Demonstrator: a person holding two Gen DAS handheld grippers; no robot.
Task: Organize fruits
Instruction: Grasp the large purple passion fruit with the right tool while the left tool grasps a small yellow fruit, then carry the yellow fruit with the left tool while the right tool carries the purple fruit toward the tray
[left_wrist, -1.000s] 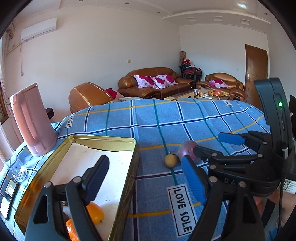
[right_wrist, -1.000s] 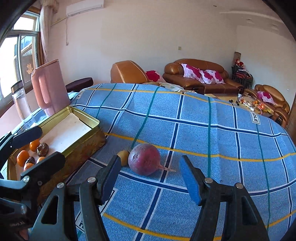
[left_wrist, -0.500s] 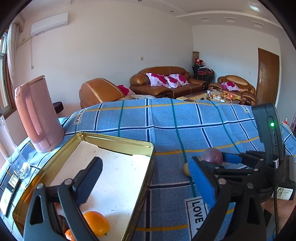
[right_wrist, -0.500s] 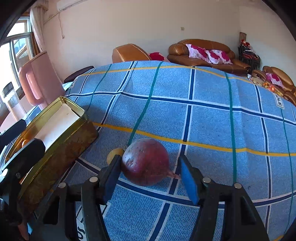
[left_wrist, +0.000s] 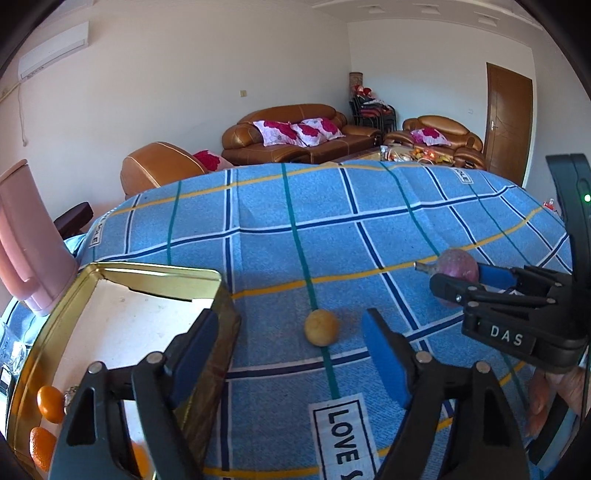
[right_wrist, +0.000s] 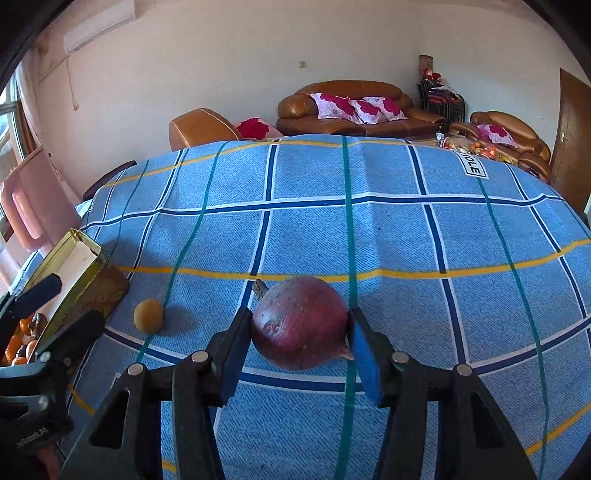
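Clamping the red round fruit (right_wrist: 301, 325) between both pads, the right gripper (right_wrist: 299, 332) reaches forward low over the cloth; the left gripper (left_wrist: 291, 350) hovers, jaws wide.

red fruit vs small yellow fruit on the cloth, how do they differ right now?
The red fruit is far bigger than the yellow fruit. The red one is dark purplish red with a stem stub; the yellow one is plain and pale. The red one sits clamped between the right gripper pads; the yellow one lies free on the cloth, ahead of the open left gripper. Both are roundish and outside the tin.
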